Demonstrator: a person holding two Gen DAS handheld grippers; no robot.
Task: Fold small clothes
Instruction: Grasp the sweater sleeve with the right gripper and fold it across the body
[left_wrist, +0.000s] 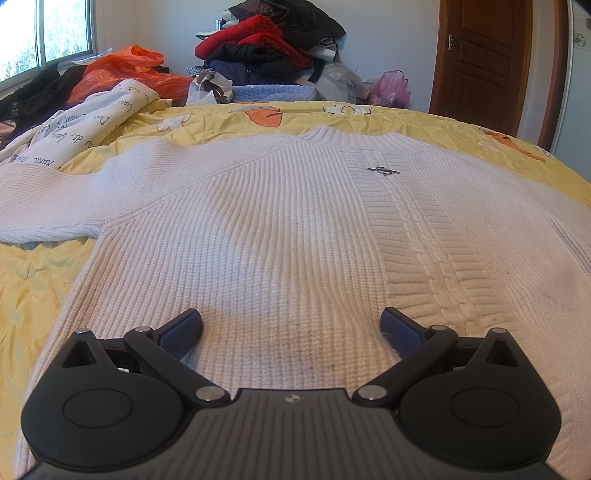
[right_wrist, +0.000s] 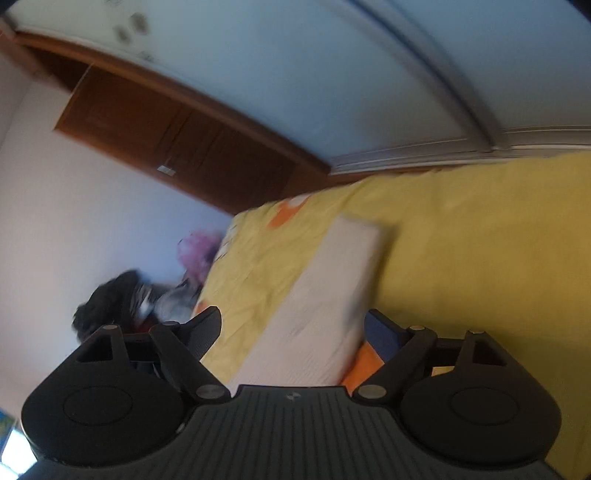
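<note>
Hovering wide open, left gripper (left_wrist: 291, 325) and right gripper (right_wrist: 291, 328) face a soft, floppy sweater (left_wrist: 280, 229); hem corners look grabbable.

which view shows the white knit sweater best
The left wrist view: the white ribbed knit sweater lies spread flat on the yellow bedsheet, collar and cable stripe clear. The right wrist view is blurred, showing only one sleeve.
</note>
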